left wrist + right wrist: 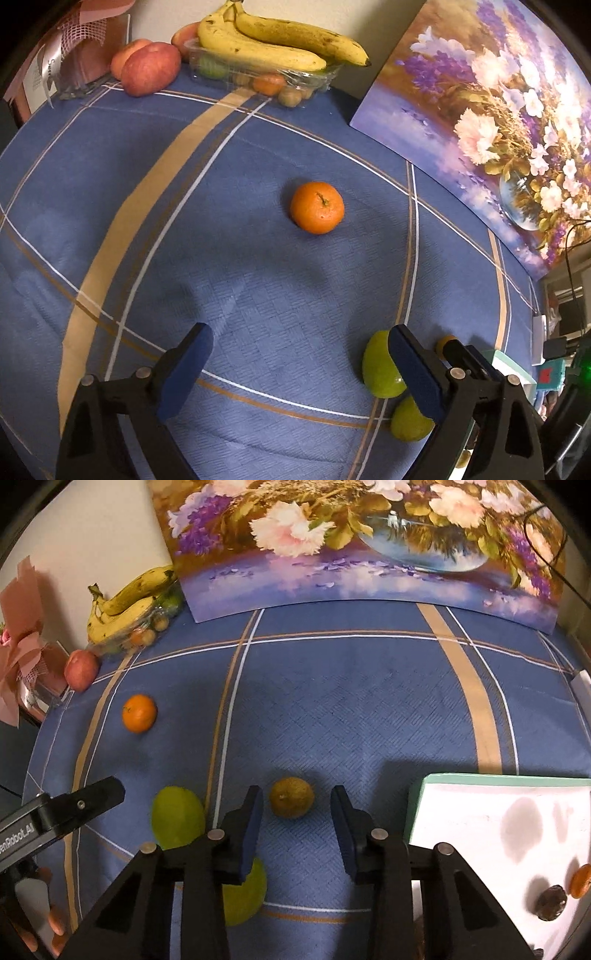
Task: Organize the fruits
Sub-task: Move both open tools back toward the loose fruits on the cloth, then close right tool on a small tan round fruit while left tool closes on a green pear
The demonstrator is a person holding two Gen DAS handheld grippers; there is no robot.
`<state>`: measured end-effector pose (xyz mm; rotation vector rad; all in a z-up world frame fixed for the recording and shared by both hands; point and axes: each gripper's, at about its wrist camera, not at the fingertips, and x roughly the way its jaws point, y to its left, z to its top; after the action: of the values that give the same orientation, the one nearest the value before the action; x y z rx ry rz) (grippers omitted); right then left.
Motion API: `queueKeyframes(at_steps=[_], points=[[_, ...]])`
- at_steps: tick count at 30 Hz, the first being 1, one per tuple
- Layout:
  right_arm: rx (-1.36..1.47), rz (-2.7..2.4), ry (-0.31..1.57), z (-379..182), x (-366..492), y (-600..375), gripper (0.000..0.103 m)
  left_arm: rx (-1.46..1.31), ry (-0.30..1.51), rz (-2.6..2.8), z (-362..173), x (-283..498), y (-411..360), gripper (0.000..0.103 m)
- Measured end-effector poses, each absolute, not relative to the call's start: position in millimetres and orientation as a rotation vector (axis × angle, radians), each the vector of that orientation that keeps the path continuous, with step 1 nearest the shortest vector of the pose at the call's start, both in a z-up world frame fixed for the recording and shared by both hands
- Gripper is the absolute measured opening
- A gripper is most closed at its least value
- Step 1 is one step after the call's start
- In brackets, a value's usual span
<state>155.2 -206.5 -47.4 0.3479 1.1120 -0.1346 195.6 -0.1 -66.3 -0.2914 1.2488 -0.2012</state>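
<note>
A: How do the left gripper's [301, 363] jaws stand?
B: Spread wide, nothing between; the orange [317, 207] lies well ahead of them; two green fruits [380, 365] sit just beside the right jaw.
A: And the right gripper [297, 827]?
B: Partly closed, pinching nothing; a small yellowish fruit [291, 797] sits just ahead, between the tips; the white tray [480, 812] lies right of them.

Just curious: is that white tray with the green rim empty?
No. The white tray with the green rim holds an orange fruit and a dark brown fruit near its right edge.

Left gripper [301, 373] gapes wide; right gripper [297, 827] narrower (fingers touching nothing).
</note>
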Motion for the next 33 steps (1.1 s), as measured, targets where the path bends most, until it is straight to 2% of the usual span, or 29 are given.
queueKeyframes(at_steps=[5,8,15,18,22,25,27,29,33], points=[[0.365,-0.117,1.108,-51.8,156.8,-205.7,0.035,-0.286,1.259,-0.217,-67.8,196.2,-6.6,0.097],[0.370,-0.110,1.106,-53.8,156.8,-204.2,0.028,-0.281,1.260,-0.222,-67.6,195.4,-9.3,0.097],[0.395,-0.119,1.102,-55.1,152.7,-210.3,0.028,-0.286,1.268,-0.247,-68.9,194.9,-16.8,0.097],[0.408,-0.145,1.105,-54.3,150.7,-216.5,0.028,-0.292,1.278,-0.273,-70.4,193.8,-23.6,0.088],[0.419,-0.163,1.102,-49.0,149.5,-223.9,0.028,-0.293,1.283,-0.307,-71.1,192.7,-32.2,0.086],[0.422,-0.176,1.085,-40.3,147.2,-229.3,0.028,-0.291,1.287,-0.328,-72.9,190.2,-39.9,0.076],[0.425,-0.182,1.073,-34.6,146.9,-232.0,0.028,-0.290,1.294,-0.336,-76.2,188.9,-44.3,0.075],[0.425,-0.185,1.059,-28.9,146.5,-233.8,0.028,-0.299,1.304,-0.346,-80.0,187.6,-47.8,0.064],[0.424,-0.188,1.043,-20.3,145.2,-235.8,0.028,-0.314,1.312,-0.354,-84.3,185.5,-51.8,0.056]])
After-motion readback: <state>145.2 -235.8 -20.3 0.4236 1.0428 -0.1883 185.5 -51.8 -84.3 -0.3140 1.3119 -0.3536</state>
